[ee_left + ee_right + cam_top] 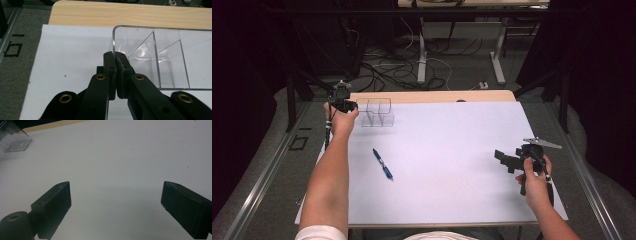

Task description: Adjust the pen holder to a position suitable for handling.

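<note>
A clear plastic organiser box (pixel 378 112) with inner dividers stands at the back left of the white sheet (pixel 452 150). My left gripper (pixel 354 106) meets the box from the left. In the left gripper view, my left gripper (pixel 115 56) is shut on the left wall of the box (pixel 160 57), one jaw outside and one inside. A blue pen (pixel 382 164) lies on the sheet, nearer the person and apart from both grippers. My right gripper (pixel 503 159) hovers at the right side, pointing left. In its own view my right gripper (pixel 115 195) is open over bare sheet, with the box (pixel 15 141) far off.
A strip of bare wooden tabletop (pixel 432 96) runs behind the sheet. Beyond the table are floor cables (pixel 387 70) and white desk legs (pixel 422 55). Both forearms come in from the bottom edge.
</note>
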Motion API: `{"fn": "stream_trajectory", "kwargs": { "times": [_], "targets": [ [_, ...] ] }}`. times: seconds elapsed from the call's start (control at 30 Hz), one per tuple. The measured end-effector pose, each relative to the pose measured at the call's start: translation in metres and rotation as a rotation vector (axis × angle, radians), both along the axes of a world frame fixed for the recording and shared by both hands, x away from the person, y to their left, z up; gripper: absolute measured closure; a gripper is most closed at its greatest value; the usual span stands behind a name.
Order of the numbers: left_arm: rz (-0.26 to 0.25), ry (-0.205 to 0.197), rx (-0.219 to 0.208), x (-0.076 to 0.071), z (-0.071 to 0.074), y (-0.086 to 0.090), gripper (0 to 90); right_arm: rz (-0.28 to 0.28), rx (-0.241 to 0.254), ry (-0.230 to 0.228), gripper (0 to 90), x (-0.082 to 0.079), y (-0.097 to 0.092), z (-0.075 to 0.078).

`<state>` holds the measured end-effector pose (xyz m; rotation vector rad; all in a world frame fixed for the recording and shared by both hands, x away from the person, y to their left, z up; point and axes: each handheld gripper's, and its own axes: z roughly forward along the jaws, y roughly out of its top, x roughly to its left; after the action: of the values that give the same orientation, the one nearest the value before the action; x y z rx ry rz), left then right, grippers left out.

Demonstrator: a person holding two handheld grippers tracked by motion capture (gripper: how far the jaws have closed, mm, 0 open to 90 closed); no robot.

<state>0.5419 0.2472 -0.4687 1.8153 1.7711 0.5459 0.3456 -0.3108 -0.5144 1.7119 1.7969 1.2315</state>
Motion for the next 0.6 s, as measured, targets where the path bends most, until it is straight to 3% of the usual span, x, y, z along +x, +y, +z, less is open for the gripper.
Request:
{"fn": "stream_trajectory", "kwargs": {
  "times": [0.17, 0.3, 0.6],
  "targets": [
    [-0.002, 0.028, -0.009, -0.009, 0.002, -0.008, 88.7, 0.008, -0.007, 0.001, 9.0, 0.001, 0.001, -0.001],
    [0.003, 0.014, -0.011, -0.018, 0.001, -0.013, 88.7, 0.003, -0.006, -0.001, 9.0, 0.000, 0.003, 0.000],
    [0.010, 0.042, -0.051, -0.032, 0.002, -0.022, 88.6, 0.015, -0.009, 0.002, 9.0, 0.001, 0.004, -0.001]
  ]
}}
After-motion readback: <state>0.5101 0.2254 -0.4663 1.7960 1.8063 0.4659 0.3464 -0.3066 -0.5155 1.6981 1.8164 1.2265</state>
